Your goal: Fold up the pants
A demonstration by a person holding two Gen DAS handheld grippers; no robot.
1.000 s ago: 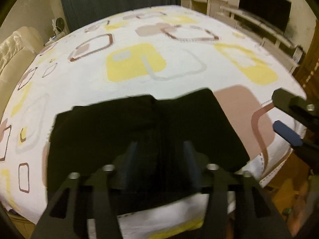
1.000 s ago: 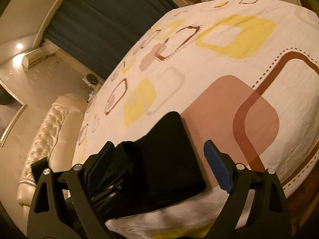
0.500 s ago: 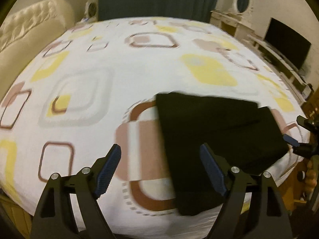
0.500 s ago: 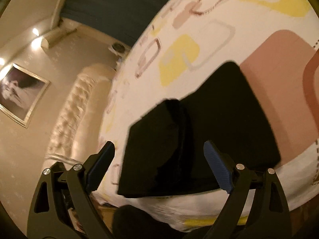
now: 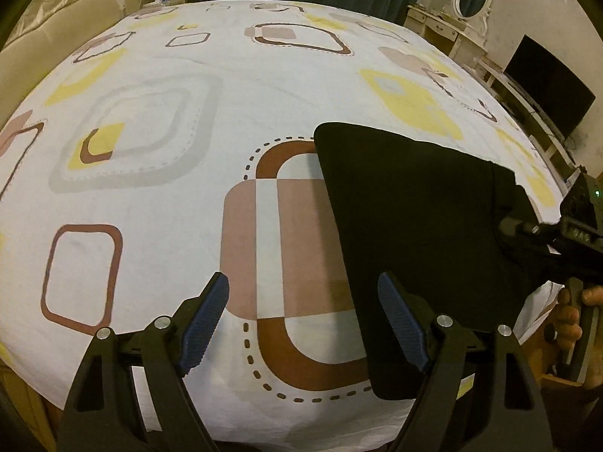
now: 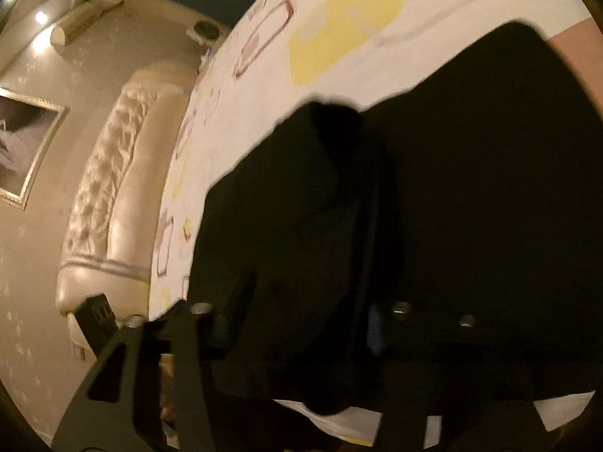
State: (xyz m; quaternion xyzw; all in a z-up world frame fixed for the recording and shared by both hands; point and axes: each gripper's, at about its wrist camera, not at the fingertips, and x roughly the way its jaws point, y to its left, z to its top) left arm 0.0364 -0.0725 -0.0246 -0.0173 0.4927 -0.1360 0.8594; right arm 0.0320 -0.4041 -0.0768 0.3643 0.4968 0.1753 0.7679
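Two hand-held grippers worked by the bed's (image 5: 264, 86) near edge. Black pants (image 5: 414, 207) lay folded at its near right corner. Right hand-held gripper (image 6: 301, 324) had just been closing on them, probably to fold again. Left hand-held gripper (image 5: 301, 324) hung open, holding nothing.

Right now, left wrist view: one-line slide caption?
Open left tool hovers over patterned bedsheet beside folded black pants; right tool at their far edge.

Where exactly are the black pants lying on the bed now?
In the left wrist view the black pants lie folded on the right side of the patterned bed sheet, near its front edge, beside the brown square print.
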